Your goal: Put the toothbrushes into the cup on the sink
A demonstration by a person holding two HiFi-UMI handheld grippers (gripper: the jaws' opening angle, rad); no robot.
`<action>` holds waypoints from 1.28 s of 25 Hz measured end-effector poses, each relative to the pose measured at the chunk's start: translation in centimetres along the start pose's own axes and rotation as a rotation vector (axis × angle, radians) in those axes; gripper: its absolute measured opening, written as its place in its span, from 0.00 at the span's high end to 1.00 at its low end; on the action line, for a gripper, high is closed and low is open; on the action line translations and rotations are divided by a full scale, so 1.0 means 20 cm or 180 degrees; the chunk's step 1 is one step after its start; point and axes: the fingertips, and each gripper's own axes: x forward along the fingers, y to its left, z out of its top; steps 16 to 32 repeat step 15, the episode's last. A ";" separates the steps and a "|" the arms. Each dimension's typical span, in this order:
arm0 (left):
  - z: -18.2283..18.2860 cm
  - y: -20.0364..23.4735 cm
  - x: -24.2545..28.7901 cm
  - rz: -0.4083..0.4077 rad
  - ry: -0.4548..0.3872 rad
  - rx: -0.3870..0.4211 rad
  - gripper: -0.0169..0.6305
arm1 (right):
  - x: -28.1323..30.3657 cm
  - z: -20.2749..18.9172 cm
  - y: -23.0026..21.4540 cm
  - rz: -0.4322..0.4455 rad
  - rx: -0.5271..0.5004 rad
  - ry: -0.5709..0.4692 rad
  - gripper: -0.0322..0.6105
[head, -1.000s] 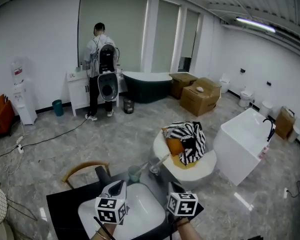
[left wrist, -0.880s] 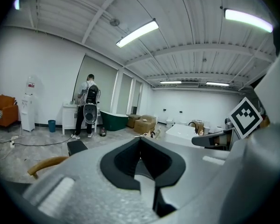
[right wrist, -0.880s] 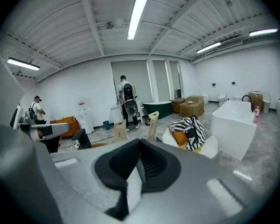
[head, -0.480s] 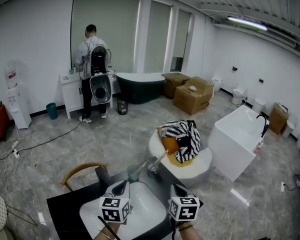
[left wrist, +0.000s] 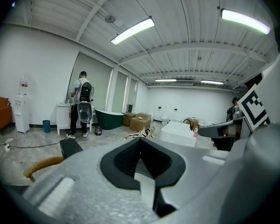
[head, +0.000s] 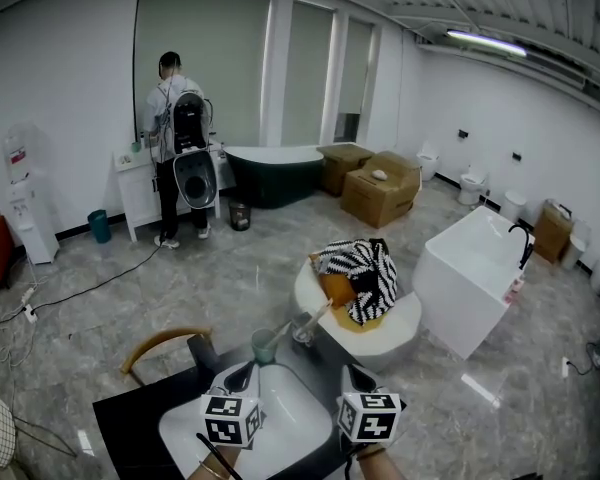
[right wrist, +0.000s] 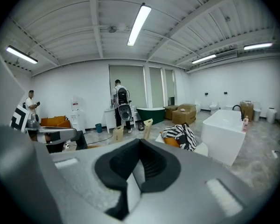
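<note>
On the dark sink counter (head: 130, 408), behind the white basin (head: 280, 413), stand a greenish cup (head: 266, 347) and a clear glass cup (head: 302, 332). A tan-handled toothbrush (head: 320, 317) leans out of the clear one, and another handle sticks up from the greenish cup. My left gripper (head: 242, 373) and right gripper (head: 352, 375) hover over the basin's near side, short of the cups. Both are shut with nothing between the pads. The left gripper view shows its jaws (left wrist: 140, 140) meeting, and the right gripper view the same (right wrist: 140, 142). Two tan tips (right wrist: 147, 127) show beyond the right jaws.
A wooden chair back (head: 165, 343) stands left of the counter. A round white tub with striped cloth (head: 360, 288) is beyond the cups, and a white bathtub (head: 470, 278) stands to the right. A person (head: 175, 148) with a backpack stands far off at a vanity.
The head view has tilted up slightly, so the room sits lower in the picture. Both grippers stay over the basin, shut as before.
</note>
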 end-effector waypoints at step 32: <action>-0.01 0.05 -0.04 0.0067 -0.0040 -0.0055 0.96 | 0.02 -0.01 0.07 0.0093 0.0048 -0.0006 0.95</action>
